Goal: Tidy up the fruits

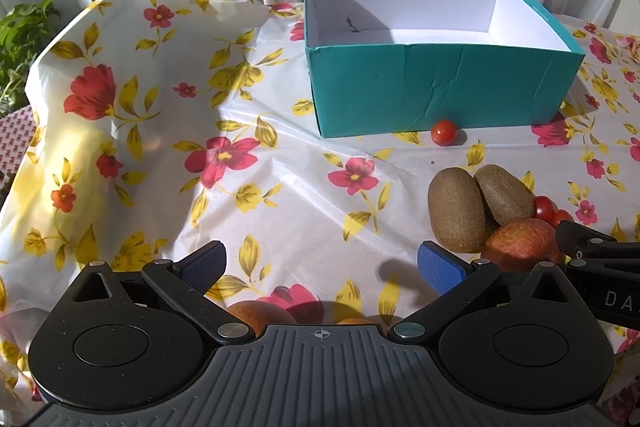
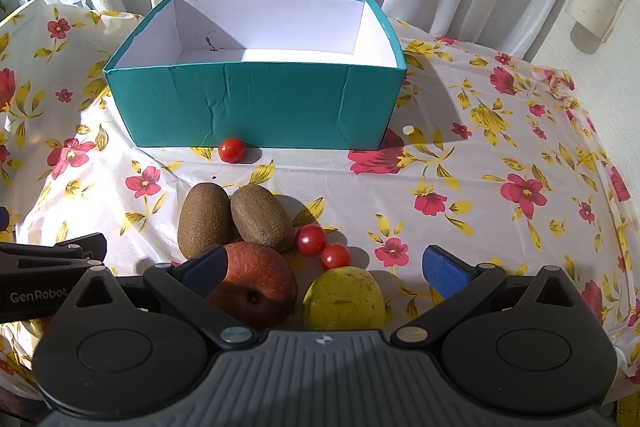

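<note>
Right, both claws wide open w/ nothing held, right claw [image 2: 324, 273] over red apple [image 2: 256, 283] & yellow-green pear [image 2: 344, 297]; nudging could roll cherry tomatoes [image 2: 310, 239] off bench.

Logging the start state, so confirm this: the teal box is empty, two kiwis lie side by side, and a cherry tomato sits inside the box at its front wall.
One detail is wrong: the cherry tomato lies outside the teal box, on the tablecloth against its front wall, as the right wrist view shows. The box is empty and the two kiwis lie side by side.
</note>
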A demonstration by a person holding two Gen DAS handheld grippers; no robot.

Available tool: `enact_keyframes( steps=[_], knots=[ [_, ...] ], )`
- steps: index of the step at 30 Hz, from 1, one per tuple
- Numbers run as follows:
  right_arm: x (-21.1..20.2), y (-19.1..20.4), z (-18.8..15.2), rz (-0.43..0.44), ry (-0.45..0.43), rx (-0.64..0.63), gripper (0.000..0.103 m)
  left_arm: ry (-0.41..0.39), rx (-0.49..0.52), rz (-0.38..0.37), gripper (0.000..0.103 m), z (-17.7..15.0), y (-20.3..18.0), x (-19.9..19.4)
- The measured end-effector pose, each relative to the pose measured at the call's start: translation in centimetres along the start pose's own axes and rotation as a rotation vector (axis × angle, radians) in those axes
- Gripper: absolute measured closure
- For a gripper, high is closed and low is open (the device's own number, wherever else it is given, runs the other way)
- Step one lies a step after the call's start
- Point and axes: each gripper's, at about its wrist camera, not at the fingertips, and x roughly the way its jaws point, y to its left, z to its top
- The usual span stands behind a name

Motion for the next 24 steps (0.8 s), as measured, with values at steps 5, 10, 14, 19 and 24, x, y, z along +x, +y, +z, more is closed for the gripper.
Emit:
enact_keyframes(
  steps=[5, 10, 14, 19, 24],
  knots=[
    [0.0, -0.2, -0.1, 0.002, 0.001, 0.002, 0.000, 0.004, -0.002, -0.003, 0.000, 0.0, 0.0, 0.0],
    [0.0, -0.4, -0.2, 0.004, -0.002, 0.006, 0.000, 0.006, -0.002, -0.013, 0.000, 0.0, 0.0, -0.1],
    [0.0, -0.7, -0.3, 0.007, -0.002, 0.014, 0.000, 0.004, -0.010, -0.011, 0.000, -0.1, 0.1, -0.1],
    [0.1, -1.0, -0.4, 0.014, 0.000, 0.023, 0.000, -0.008, -0.015, -0.021, 0.000, -0.2, 0.2, -0.3],
    [0.0, -1.6, -0.4, 0.021, -0.012, 0.043, 0.000, -0.067, 0.012, -0.039, 0.000, -0.8, 0.5, -0.9]
  ],
)
